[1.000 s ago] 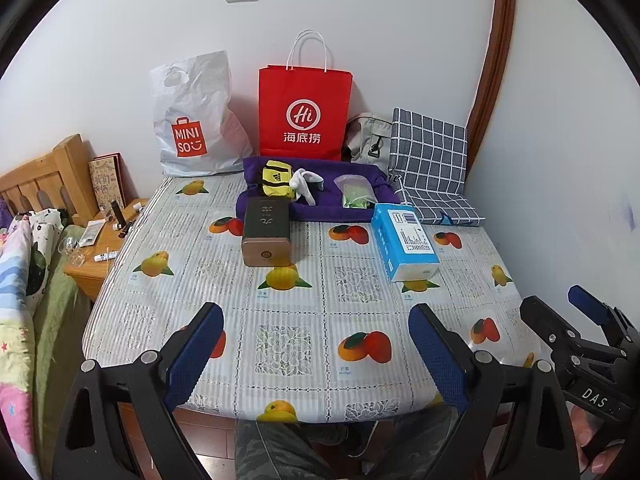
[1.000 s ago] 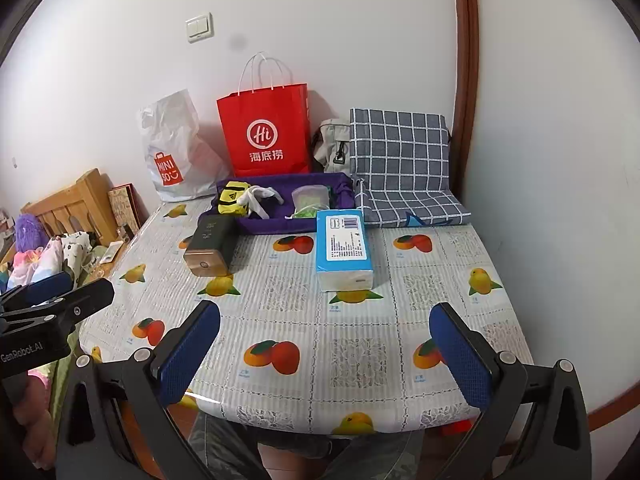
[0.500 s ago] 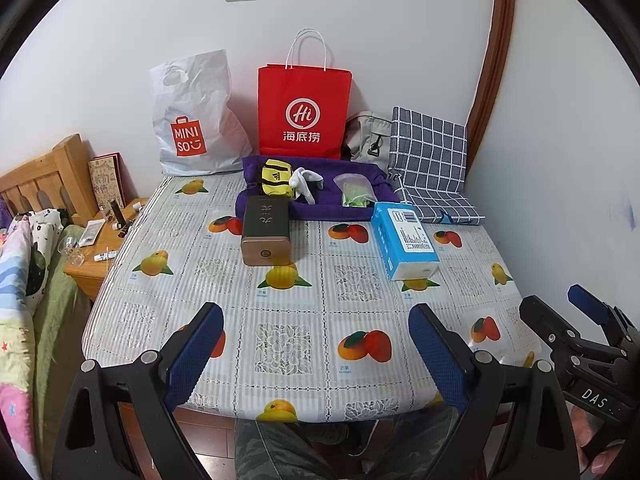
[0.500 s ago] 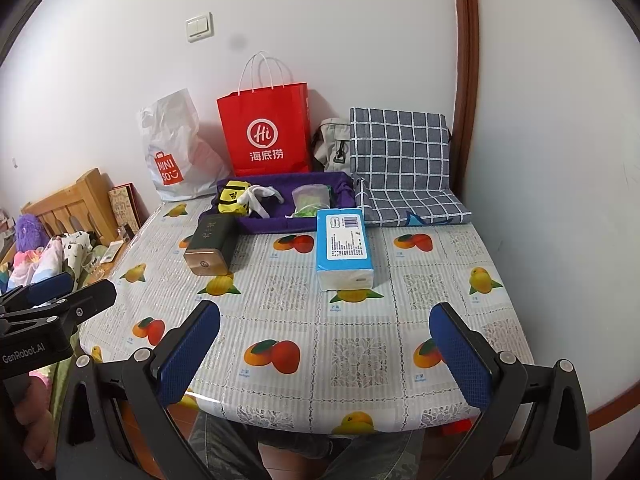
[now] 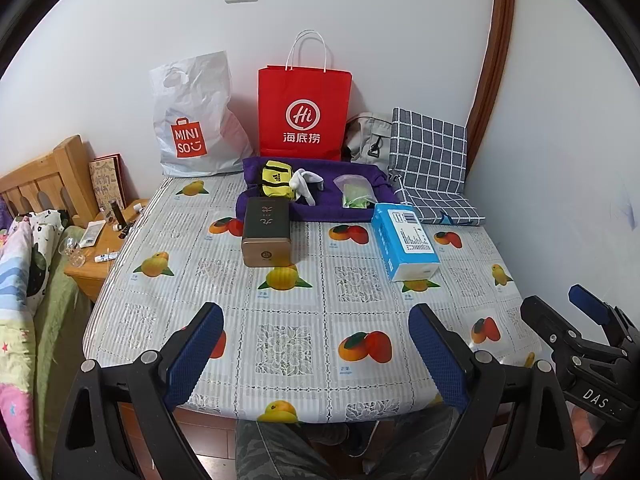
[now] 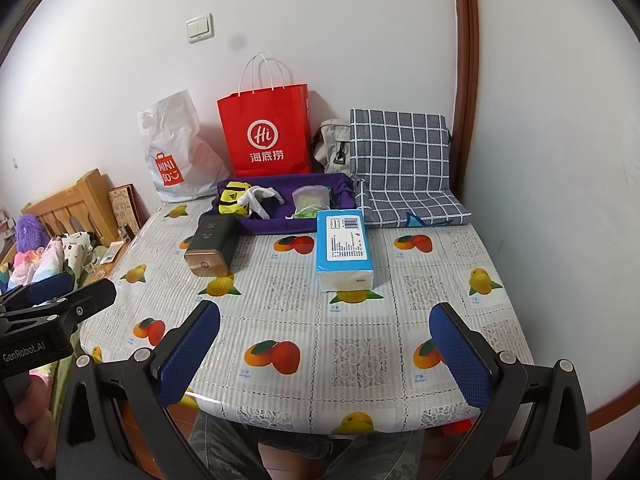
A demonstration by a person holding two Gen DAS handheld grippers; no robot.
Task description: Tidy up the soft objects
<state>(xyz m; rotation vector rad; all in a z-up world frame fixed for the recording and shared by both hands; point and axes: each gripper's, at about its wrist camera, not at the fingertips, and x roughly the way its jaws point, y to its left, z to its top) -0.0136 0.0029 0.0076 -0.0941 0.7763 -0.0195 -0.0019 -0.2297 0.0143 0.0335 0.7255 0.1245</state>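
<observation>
Glossy plastic cloth w/ printed mangoes and lace squares covers the desk (image 5: 280, 344), biggest thing we see. At its back, against the wall: a grey checked cushion (image 5: 430, 148) far right, a red paper bag (image 5: 304, 120) in the middle, a white Miniso bag (image 5: 192, 120) to the left.

Just in front of the red bag lies a purple fabric tray (image 5: 320, 210), soft-walled, rim sagging. Inside it, left to right: a yellow pouch (image 5: 276, 180) w/ black trim, crumpled; a white sock (image 5: 306, 186), limp and twisted, touching the pouch; a clear bag w/ green stuff (image 5: 354, 192), apart from the sock.

Nearer us, a blue tissue pack (image 6: 344, 248) sits on the desk, its far end just beside the tray's right front corner. A dark tin (image 6: 210, 246) w/ bronze end lies on its side, touching the tray's left front.

We hold the left gripper (image 5: 316, 356) and right gripper (image 6: 324, 354) over the near desk edge, both w/ blue pads spread wide, nothing between them.
</observation>
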